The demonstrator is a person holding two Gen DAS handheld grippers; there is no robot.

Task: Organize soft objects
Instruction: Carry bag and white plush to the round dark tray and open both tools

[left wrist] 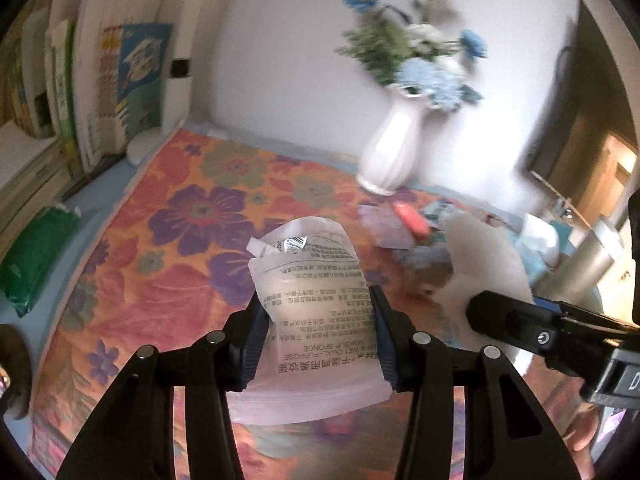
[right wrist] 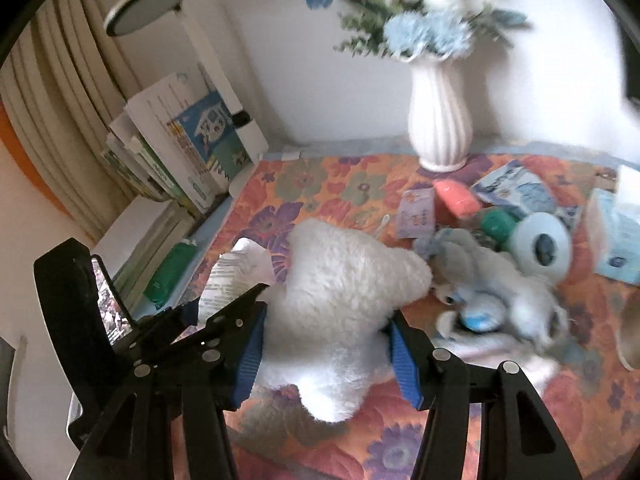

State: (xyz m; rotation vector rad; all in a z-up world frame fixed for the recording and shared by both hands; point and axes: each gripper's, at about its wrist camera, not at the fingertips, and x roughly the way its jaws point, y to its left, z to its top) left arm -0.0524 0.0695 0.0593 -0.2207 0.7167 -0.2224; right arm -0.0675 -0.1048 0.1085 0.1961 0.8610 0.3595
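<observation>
My left gripper is shut on a translucent pink makeup sponge pouch with printed text, held over the flowered cloth. My right gripper is shut on a fluffy white star-shaped plush, its blue pads pressed into both sides. The pouch shows left of the plush in the right wrist view, with the left gripper's fingers on it. The plush and the right gripper's body show at the right of the left wrist view.
A white vase of blue flowers stands at the back. A pile of a grey-blue plush, tape roll, orange item and packets lies at right. Books and a green pack are at left.
</observation>
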